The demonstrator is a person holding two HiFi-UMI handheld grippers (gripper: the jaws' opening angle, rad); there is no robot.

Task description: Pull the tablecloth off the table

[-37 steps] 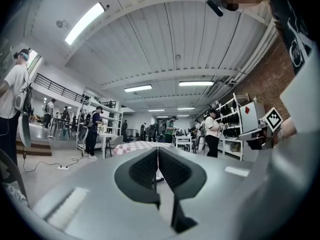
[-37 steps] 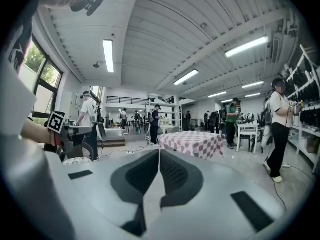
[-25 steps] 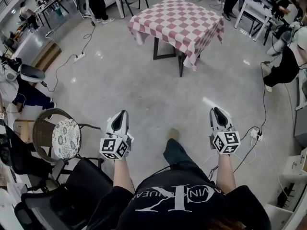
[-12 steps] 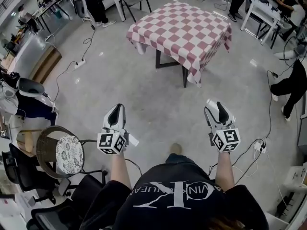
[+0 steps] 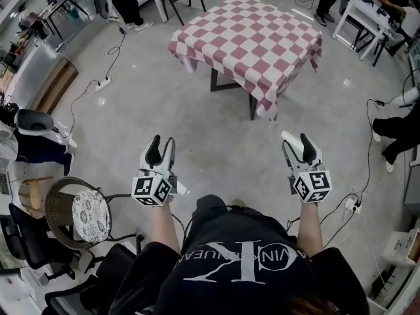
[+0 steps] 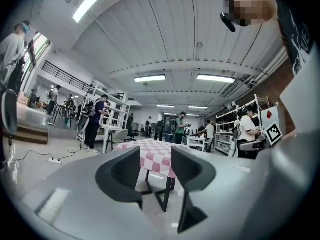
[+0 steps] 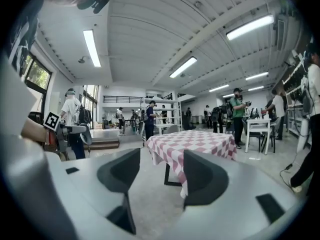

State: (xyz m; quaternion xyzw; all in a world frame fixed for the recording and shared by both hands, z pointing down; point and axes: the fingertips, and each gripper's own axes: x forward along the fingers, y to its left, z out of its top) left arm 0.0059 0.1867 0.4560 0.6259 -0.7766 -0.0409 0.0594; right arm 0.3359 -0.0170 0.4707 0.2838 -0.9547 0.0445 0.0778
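Left hand-held gripper [image 5: 163,142] and right hand-held gripper [image 5: 296,138] are held side by side, both aimed at the desk [image 5: 253,105] ahead. The jaws of each have just been opening and now stand spread with nothing between them, the right wider than the left. The checked tablecloth [image 5: 246,35] lies fully draped over the desk, well apart from both across open floor [image 5: 203,123]. Judgement: approach stage, jaws readied to pinch the hanging near edge.

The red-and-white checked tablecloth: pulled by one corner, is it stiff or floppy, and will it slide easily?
Probably floppy: the red-and-white checked tablecloth drapes in soft folds over the edges of the dark-legged table. Likely light and easy to slide, since nothing stands on it.
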